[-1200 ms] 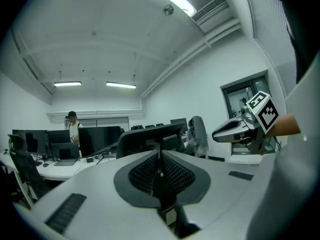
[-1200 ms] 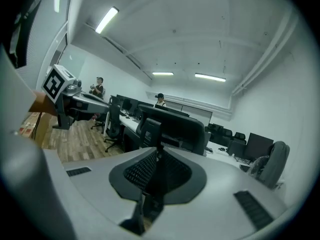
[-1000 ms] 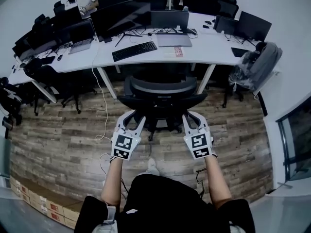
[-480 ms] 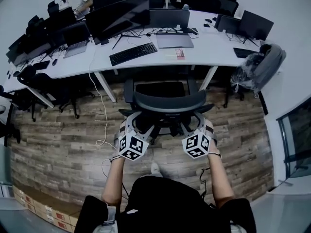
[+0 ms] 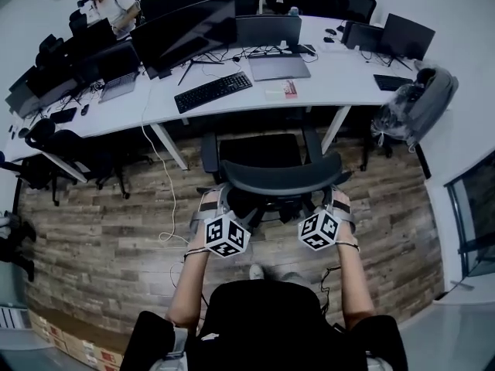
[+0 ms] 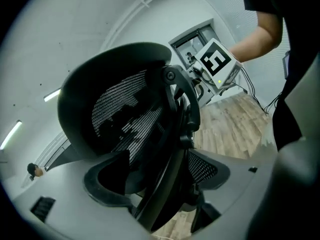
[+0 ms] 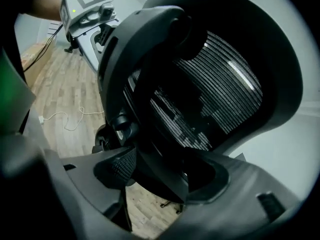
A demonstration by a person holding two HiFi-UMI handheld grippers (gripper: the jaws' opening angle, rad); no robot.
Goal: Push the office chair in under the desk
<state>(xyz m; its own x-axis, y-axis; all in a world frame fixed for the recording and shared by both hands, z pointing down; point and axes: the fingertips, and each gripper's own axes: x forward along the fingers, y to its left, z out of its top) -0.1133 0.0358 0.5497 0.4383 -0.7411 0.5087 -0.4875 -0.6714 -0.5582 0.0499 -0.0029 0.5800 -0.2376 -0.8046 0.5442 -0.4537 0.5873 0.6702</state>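
Note:
The black mesh office chair [image 5: 282,178] stands on the wood floor in front of the white desk [image 5: 332,76], its seat [image 5: 259,149] out before the desk edge. My left gripper [image 5: 213,205] is at the backrest's left edge and my right gripper [image 5: 334,205] at its right edge. In the left gripper view the backrest frame [image 6: 172,149] runs between the jaws of the left gripper [image 6: 160,184], which are opening and stand off it. The right gripper [image 7: 162,176] is also opening, with the chair's frame [image 7: 150,149] between its jaws.
A keyboard [image 5: 213,91], monitors [image 5: 186,29] and a laptop [image 5: 277,66] sit on the desk. A chair draped with a grey bag [image 5: 414,103] stands at the right, other chairs [image 5: 77,141] at the left. A cable [image 5: 166,215] lies on the floor.
Both grippers have moved forward from behind the chair to the two sides of its backrest, and their jaws have opened. More of the seat shows in front of the desk.

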